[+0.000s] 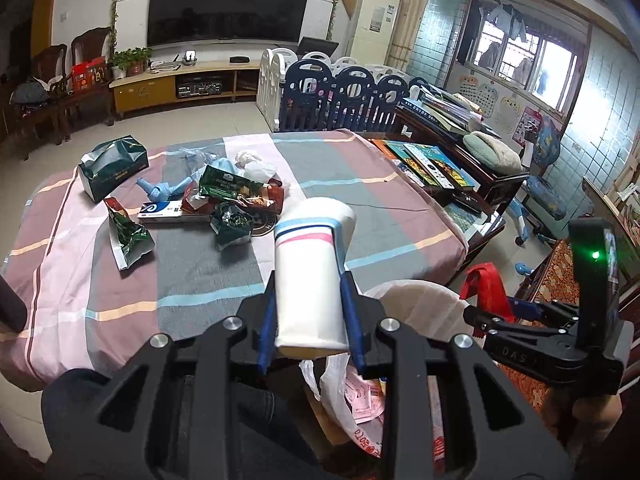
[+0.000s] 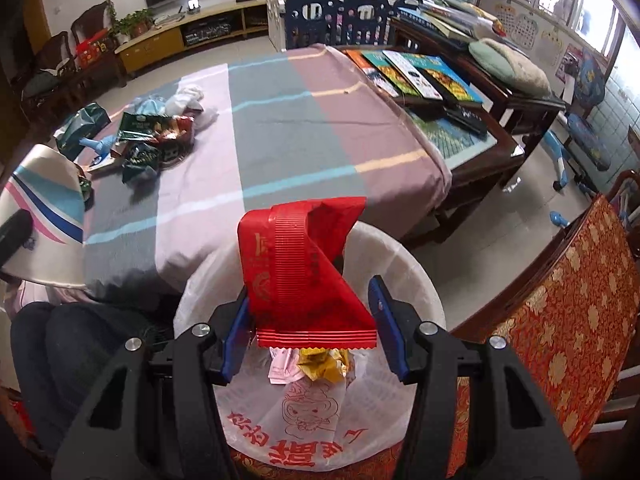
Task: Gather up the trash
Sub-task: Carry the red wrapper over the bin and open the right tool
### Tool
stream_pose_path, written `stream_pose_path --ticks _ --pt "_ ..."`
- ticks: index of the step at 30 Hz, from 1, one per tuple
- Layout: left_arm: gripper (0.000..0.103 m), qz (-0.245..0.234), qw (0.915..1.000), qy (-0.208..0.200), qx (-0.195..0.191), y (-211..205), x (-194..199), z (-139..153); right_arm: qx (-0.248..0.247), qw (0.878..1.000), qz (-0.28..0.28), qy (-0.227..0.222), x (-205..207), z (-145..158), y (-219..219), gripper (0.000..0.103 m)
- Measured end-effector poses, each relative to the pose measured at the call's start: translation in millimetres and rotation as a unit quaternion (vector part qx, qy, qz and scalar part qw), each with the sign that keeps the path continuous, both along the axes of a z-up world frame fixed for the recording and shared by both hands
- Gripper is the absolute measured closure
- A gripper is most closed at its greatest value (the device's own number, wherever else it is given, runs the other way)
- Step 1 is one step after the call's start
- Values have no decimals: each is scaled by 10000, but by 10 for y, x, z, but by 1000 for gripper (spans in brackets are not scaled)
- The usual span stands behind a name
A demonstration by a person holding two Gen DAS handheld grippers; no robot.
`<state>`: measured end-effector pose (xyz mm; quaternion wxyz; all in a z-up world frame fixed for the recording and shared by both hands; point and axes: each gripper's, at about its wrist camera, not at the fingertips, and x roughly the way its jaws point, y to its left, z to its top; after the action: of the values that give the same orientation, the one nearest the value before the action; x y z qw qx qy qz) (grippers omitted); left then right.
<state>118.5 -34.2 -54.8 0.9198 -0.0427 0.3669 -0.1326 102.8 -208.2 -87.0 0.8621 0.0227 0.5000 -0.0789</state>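
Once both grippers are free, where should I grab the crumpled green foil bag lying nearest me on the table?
Take the green foil bag at its pinched upper end, near the red patch, coming from above with the fingers across its narrow width. It lies flat on the striped cloth, apart from the trash pile, and that crumpled end rises off the cloth. The torn silver end looks flimsier.

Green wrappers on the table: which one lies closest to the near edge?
The crumpled green foil wrapper lying alone at the left, nearer than the pile. The other green wrappers sit within the heap, and the green tissue pack lies farther back.
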Motion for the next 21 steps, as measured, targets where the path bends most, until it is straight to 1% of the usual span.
stream_pose_path --ticks 7,11,16,19,21 --pt "72 -88 9999 82 26 -70 2 -58 -58 9993 -125 344 -51 -284 -109 48" --pt "72 -162 9998 114 50 -118 -5 -87 46 9978 -246 615 -80 -480 -189 48" --pt "72 -211 9997 133 84 -153 -9 -110 126 9965 -289 773 -88 -594 -210 48" --pt "72 -234 9996 149 82 -159 0 -118 141 9956 -290 884 -80 -643 -204 46" --pt "72 -250 9995 152 70 -162 0 -113 254 9940 -326 1010 -75 -689 -213 41"
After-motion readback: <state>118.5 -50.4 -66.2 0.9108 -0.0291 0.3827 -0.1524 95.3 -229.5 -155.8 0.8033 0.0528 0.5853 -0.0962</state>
